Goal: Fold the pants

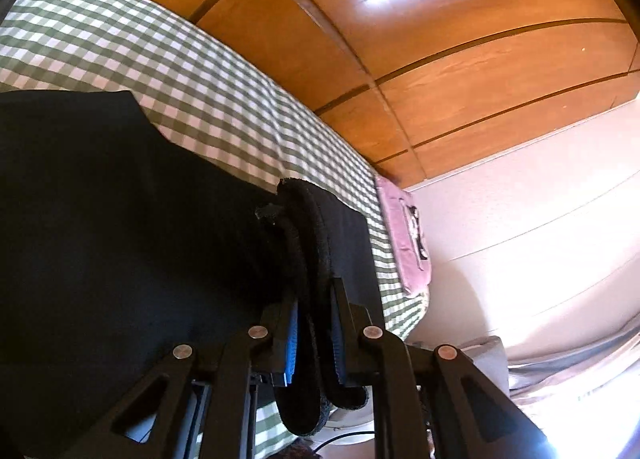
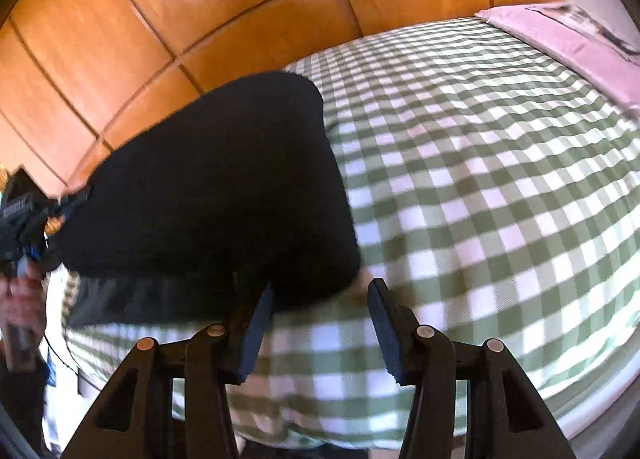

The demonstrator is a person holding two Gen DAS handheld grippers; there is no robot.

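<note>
the left tongs (image 1: 314,343) are pinched on the thick hemmed edge of the black fabric pants (image 1: 120,219), which spread out ahead and to their left over the green-and-white checked bed cover (image 1: 224,107). the right tongs (image 2: 320,329) stand partly open with nothing between them, over the checked cover, the pants' near edge just beyond their left finger (image 2: 256,323).

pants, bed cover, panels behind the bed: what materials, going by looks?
Pants: black matte cloth, probably a knit; the thick edge clamped in the left gripper looks ribbed. Bed cover: soft woven fabric, green-and-white check, faintly rumpled. Panels: wood or wood veneer with a glossy finish, showing grain and bright window glare.
</note>
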